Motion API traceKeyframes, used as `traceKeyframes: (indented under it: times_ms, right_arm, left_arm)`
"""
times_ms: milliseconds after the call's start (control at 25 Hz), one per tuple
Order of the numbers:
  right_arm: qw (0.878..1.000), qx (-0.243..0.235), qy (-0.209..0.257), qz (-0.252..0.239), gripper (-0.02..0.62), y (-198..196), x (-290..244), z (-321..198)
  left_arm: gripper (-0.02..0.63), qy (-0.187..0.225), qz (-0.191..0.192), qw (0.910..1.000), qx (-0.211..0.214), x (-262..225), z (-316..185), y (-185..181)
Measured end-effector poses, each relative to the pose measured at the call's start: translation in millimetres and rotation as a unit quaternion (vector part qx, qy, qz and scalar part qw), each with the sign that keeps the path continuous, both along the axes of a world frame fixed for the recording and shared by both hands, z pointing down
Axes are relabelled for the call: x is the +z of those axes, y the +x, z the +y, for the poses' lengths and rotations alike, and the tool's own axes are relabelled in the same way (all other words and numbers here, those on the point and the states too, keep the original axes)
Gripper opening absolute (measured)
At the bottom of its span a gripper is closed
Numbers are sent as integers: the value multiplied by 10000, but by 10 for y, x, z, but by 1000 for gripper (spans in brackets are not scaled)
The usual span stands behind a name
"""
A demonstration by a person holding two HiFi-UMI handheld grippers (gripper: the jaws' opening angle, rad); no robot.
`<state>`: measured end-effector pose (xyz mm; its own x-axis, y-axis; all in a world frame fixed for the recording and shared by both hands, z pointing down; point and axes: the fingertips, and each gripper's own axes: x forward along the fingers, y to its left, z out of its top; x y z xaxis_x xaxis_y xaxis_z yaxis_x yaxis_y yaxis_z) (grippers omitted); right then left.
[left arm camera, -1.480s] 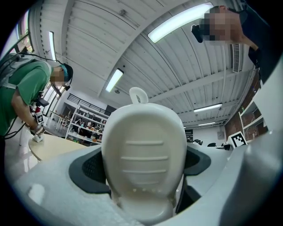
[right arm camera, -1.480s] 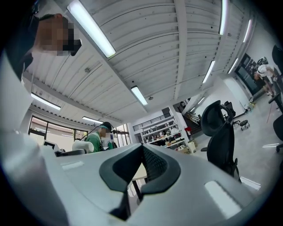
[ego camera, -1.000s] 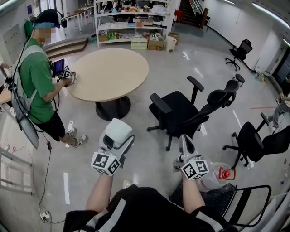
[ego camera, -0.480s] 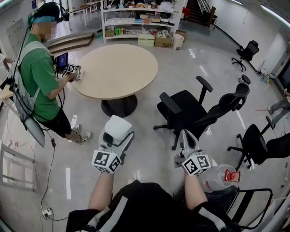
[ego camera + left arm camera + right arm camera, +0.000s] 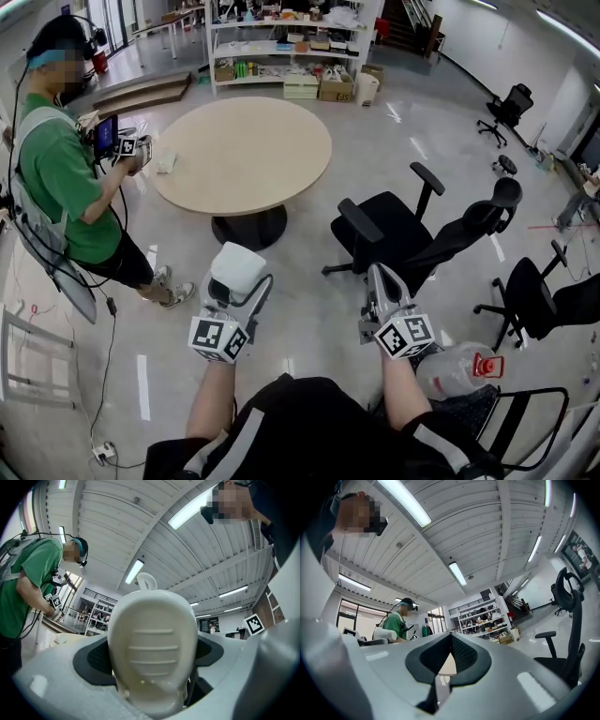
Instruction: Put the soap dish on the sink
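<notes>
Glossy grey floor spread around a round wooden surface point(image 5: 244, 155), the landmark of the room. On the near side of that surface, over the floor, the left gripper point(image 5: 237, 291) had its jaws pinching a white soap dish point(image 5: 239, 265); in the left gripper view the dish's ribbed pale face filled the gap between the jaws. Also on the near side of the surface, further right, the right gripper point(image 5: 382, 281) had its jaws pressed together and empty. A black office chair point(image 5: 389, 230) stood just right of the surface, a person in a green shirt point(image 5: 66, 183) stood at its left edge, and shelves point(image 5: 281, 42) stood beyond it
</notes>
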<state>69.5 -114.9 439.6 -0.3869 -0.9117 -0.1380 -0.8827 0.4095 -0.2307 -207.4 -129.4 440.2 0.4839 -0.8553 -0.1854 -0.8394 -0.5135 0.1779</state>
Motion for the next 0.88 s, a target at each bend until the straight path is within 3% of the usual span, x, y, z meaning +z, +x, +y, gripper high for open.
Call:
traceKeyframes:
  times_ms: [560, 880]
  right_arm:
    - [9998, 91, -151, 55, 6, -244, 39, -218]
    - [9996, -198, -192, 21, 6, -218, 177, -767]
  left_arm:
    - [474, -92, -3, 9999, 87, 67, -211, -231]
    - [474, -123, -39, 9997, -199, 132, -597, -227]
